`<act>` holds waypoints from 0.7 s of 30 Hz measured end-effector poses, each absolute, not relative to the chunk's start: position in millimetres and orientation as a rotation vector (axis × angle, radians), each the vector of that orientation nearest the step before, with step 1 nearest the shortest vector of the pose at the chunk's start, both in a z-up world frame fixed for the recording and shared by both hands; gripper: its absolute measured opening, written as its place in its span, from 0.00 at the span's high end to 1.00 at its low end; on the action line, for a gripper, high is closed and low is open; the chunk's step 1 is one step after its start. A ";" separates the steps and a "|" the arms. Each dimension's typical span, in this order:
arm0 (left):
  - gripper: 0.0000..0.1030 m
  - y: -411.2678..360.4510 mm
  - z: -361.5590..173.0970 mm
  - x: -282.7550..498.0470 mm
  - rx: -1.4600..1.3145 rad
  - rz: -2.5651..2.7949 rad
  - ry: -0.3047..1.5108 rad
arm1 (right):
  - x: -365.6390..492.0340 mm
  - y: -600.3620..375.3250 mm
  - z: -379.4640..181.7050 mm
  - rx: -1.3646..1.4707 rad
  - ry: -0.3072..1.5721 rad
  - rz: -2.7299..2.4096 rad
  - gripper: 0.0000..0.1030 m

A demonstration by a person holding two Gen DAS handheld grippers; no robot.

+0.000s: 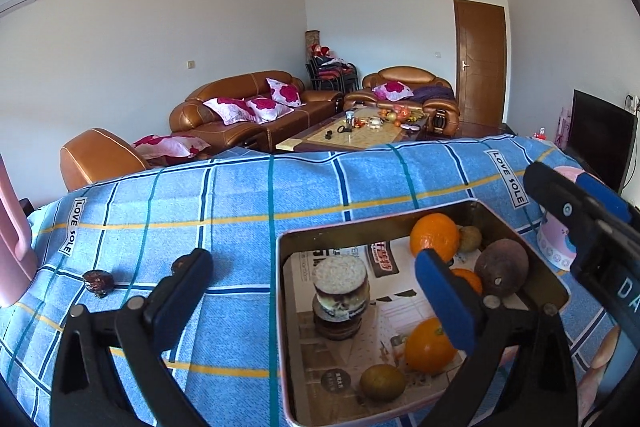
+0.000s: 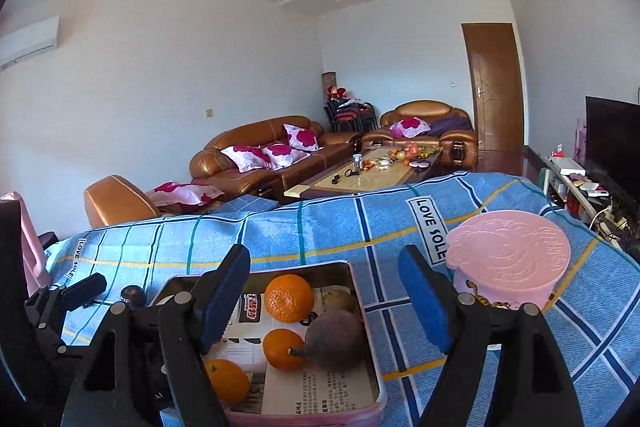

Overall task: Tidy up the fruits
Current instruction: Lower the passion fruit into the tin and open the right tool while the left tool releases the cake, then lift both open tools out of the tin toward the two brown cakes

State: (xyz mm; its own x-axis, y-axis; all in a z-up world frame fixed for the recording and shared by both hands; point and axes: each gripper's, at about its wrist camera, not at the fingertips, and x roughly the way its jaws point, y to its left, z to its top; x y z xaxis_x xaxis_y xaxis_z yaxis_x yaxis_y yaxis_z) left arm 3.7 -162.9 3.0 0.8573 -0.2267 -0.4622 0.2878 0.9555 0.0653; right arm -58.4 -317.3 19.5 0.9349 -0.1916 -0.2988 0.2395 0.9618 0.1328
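Observation:
A pink-edged metal tray [image 1: 280,267] [image 2: 356,279] lies on the blue plaid cloth. It holds three oranges [image 1: 434,235] [image 2: 289,297], a dark purple fruit [image 1: 502,267] [image 2: 336,339], two brown-green fruits [image 1: 382,383] [image 2: 338,301] and a stack of round dark cakes [image 1: 340,295]. Two dark dates [image 1: 98,281] [image 2: 134,295] lie on the cloth left of the tray. My left gripper [image 1: 312,291] is open and empty over the tray's left edge. My right gripper [image 2: 324,295] is open and empty above the tray; it also shows in the left wrist view [image 1: 580,199].
A pink lidded tub [image 2: 508,259] [image 1: 556,247] stands on the cloth right of the tray. A pink object [image 1: 12,247] is at the left edge. Beyond the cloth are brown sofas [image 1: 248,107], a coffee table [image 1: 360,131] and a TV [image 2: 612,143].

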 end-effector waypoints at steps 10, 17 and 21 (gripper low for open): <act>0.00 -156.3 1.3 3.3 0.130 -0.253 0.475 | -60.2 -299.2 15.8 0.064 0.282 -0.265 0.24; 0.00 -145.4 0.3 1.8 0.113 -0.242 0.480 | -65.7 -303.2 15.8 0.082 0.284 -0.329 0.24; 0.00 -139.4 -0.5 1.1 0.108 -0.231 0.484 | -68.2 -300.4 15.6 0.087 0.291 -0.346 0.24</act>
